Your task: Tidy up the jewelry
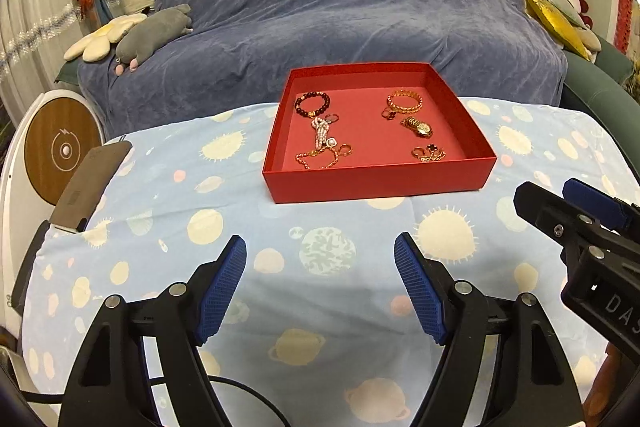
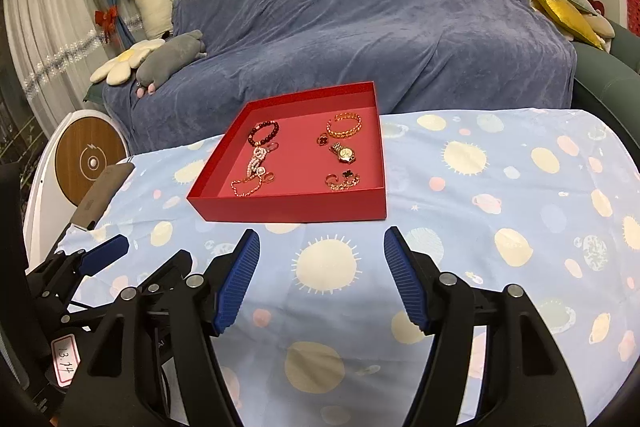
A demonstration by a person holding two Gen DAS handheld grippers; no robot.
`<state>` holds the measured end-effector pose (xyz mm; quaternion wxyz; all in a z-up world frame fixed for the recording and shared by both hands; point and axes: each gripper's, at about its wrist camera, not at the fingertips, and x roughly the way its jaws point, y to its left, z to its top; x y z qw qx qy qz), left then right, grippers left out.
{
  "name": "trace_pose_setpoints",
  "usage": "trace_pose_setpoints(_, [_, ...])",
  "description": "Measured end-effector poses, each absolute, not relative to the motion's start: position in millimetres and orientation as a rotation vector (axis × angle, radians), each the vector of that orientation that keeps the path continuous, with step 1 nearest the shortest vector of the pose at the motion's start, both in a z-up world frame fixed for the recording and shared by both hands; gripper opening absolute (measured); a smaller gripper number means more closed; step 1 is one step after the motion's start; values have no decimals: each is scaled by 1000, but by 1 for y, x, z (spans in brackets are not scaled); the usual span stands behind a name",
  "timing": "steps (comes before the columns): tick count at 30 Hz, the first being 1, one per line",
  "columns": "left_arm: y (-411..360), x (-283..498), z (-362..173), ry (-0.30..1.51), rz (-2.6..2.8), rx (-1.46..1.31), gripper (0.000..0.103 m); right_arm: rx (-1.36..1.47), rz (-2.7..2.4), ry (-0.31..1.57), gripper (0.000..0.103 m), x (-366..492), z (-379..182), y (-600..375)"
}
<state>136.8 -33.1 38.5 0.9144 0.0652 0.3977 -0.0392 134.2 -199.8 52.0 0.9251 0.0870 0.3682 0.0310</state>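
Matt red cardboard box (image 1: 376, 183) on printed cloth (image 1: 320, 291).

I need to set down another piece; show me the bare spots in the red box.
Free: the strip of the red box floor down the middle, between the pearl strand and the gold watch, and the far left corner behind the dark bead bracelet. Crowded: the near left, around the gold chain.

A red box (image 1: 376, 183) holds a dark red bead bracelet (image 1: 313, 104), a gold bangle (image 1: 405, 99) and a gold watch (image 1: 418, 126), on a pale blue cloth (image 1: 320, 247) printed with cream suns and planets, before a sofa under a blue-grey throw (image 1: 340, 7); both grippers have blue pads (image 1: 222, 291) on black.
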Motion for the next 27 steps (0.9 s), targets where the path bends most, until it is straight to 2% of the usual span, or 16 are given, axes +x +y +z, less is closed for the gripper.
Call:
trace_pose_setpoints(6, [-13, 138, 34, 852, -54, 100, 74, 160, 48, 758, 65, 140, 49, -198])
trace_pose_setpoints(9, [-2, 127, 43, 821, -65, 66, 80, 153, 53, 764, 66, 140, 49, -196])
trace_pose_setpoints(12, [6, 123, 45, 810, -62, 67, 81, 129, 63, 773, 68, 141, 47, -189])
trace_pose_setpoints(25, [-3, 141, 25, 871, -7, 86, 82, 77, 40, 781, 73, 137, 38, -175])
trace_pose_setpoints(27, [-6, 144, 25, 873, -7, 85, 83, 57, 32, 765, 80, 134, 40, -173])
